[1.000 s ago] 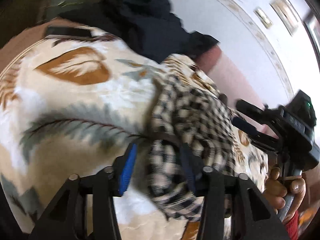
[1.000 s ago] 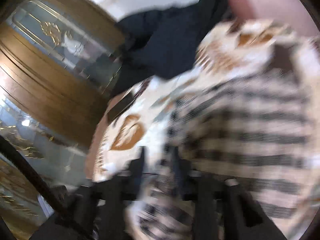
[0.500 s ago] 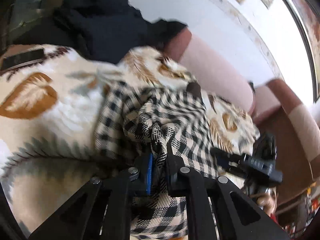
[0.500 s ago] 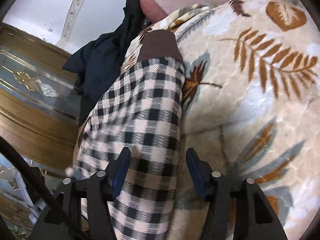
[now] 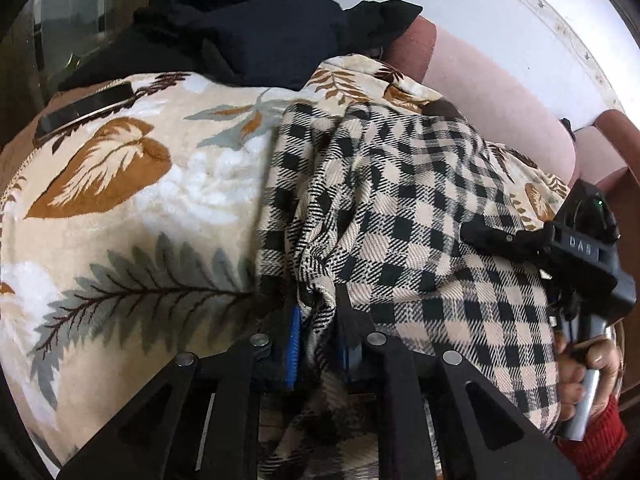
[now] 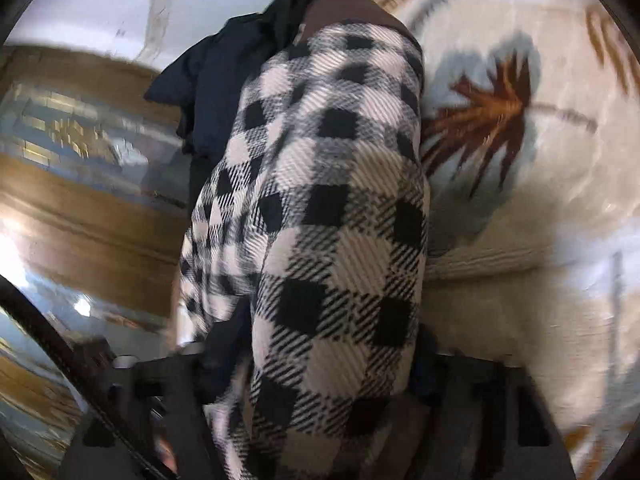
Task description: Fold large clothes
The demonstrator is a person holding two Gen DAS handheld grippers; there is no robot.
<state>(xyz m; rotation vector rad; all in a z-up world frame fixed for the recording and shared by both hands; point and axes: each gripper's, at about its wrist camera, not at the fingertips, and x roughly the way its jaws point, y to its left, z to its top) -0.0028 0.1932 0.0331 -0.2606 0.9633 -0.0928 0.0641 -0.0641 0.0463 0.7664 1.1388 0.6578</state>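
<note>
A black and cream checked garment (image 5: 400, 208) lies on a leaf-patterned blanket (image 5: 132, 200) over a sofa. My left gripper (image 5: 318, 324) is shut on a bunched fold of the checked garment at its near edge. My right gripper (image 5: 480, 236) shows at the right of the left wrist view, held by a hand, with its fingers over the garment. In the right wrist view the checked garment (image 6: 332, 216) runs between the fingers of the right gripper (image 6: 320, 364), which are wide apart; the cloth hides the fingertips and the view is blurred.
A heap of dark navy clothing (image 5: 256, 24) lies at the back of the sofa. A black phone (image 5: 84, 110) lies on the blanket at the far left. The pink sofa back (image 5: 492, 80) is behind. A wood and glass cabinet (image 6: 80, 184) stands to the left.
My left gripper went from open around the checked garment to shut on its fold. My right gripper let go, opened and moved in along the garment.
</note>
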